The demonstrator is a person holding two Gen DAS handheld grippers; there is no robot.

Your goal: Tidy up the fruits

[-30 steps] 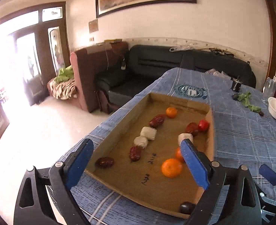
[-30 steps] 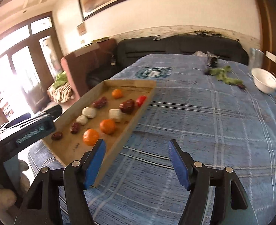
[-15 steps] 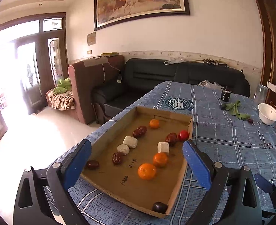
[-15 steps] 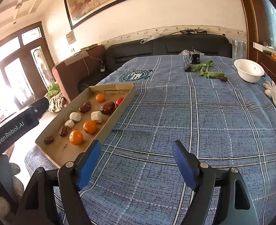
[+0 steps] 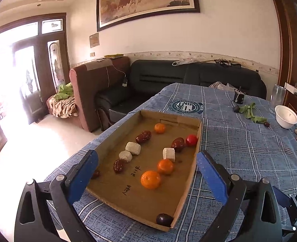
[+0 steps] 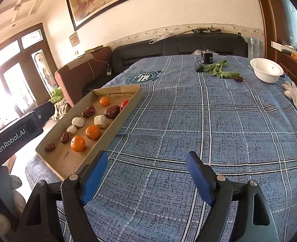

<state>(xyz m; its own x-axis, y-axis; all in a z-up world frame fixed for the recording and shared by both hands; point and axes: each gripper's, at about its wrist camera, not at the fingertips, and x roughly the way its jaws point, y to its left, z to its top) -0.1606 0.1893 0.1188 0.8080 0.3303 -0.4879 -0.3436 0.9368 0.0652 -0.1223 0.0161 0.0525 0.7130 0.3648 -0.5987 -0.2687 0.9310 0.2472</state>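
A shallow cardboard tray [image 5: 191, 173] lies on the blue checked tablecloth near the table's left edge. It holds three oranges [image 5: 150, 179], three white lumps [image 5: 133, 148], several dark red dates [image 5: 143, 136], a red tomato [image 5: 191, 140] and a dark plum [image 5: 164, 219] in the near corner. My left gripper [image 5: 147, 154] hovers open over the tray's near end, holding nothing. My right gripper [image 6: 147, 155] is over bare cloth to the right of the tray [image 6: 116, 125]; its jaws are opening, with nothing between them.
At the table's far right stand a white bowl [image 6: 266, 70], green leaves [image 6: 219, 69] with a dark fruit beside them, a white glove [image 6: 295, 95], a small black object [image 6: 208, 58] and a glass jar [image 6: 255, 46]. A dark sofa [image 5: 188, 76] stands beyond the table.
Both grippers have drawn back from the tray, which now sits farther ahead in both views. The right gripper's jaws have spread wider. Nothing in the tray has moved.
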